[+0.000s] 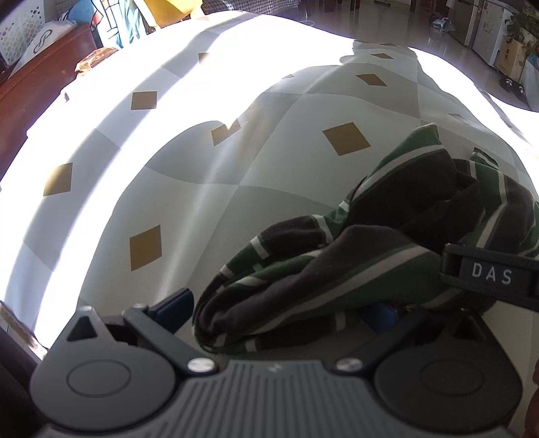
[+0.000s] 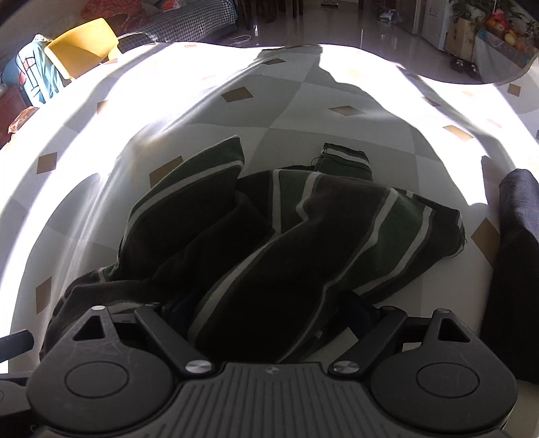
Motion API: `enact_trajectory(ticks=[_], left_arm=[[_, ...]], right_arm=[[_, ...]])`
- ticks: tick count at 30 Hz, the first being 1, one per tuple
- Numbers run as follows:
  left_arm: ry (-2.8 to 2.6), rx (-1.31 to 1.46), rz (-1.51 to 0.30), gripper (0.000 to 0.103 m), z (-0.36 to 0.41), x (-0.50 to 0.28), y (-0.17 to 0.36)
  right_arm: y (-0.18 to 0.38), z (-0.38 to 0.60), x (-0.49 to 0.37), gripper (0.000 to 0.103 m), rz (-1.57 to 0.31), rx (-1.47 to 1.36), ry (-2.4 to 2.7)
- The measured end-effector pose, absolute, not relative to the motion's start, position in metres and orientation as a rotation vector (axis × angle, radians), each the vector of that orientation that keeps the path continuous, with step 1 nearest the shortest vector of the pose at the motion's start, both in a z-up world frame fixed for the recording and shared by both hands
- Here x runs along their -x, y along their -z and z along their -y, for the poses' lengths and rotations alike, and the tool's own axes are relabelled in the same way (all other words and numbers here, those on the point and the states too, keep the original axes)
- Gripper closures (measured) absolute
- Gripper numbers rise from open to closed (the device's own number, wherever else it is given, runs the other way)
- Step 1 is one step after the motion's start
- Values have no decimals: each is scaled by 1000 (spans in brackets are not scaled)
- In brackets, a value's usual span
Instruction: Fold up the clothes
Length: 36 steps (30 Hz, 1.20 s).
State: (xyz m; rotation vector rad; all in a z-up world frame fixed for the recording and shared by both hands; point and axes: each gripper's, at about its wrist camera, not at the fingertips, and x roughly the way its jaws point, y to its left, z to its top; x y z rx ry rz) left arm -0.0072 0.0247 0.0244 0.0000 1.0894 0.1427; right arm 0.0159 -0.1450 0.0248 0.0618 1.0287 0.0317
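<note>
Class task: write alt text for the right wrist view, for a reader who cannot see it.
A crumpled green, dark and white striped garment lies on a diamond-patterned tablecloth, bunched between the wide-set fingers of the right gripper. A dark folded cloth sits at the right edge.

Lighting: hard sun overexposes my tablecloth; my shadow dims centre; fisheye-bent edges; striped garment perhaps underexposed

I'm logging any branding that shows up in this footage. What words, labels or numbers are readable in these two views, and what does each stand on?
"DAS": white letters on the dark gripper part at the right edge of the left wrist view, beside the striped garment.
Markings on the white appliance in the background: too small to read.
Right wrist view: no readable text.
</note>
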Motion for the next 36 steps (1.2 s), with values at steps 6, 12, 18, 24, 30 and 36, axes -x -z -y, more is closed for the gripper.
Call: enact_trajectory(ticks=[6,12,18,24,30,36], left_arm=[[-169,-39,-1080,0,-21,11,-24],[-205,-31,-1062,0,-23,8,-27],[-281,-63,-1013,0,-26,6,-32],[-300,-41,-972,0,-29,10,-42],[-223,-62,-891,0,-16,23,-58],[-89,-29,-944,0,-5,22,-48]], right_arm=[[-29,155,-2,16,-1056,-117,-47],[-44,164,9,17,-1020,-137,-71],[-68,173,19,17,-897,-79,-47],[-75,198,17,17,-843,-142,31],[-57,220,5,17,-881,-184,113],[-36,225,6,22,-940,-218,108]])
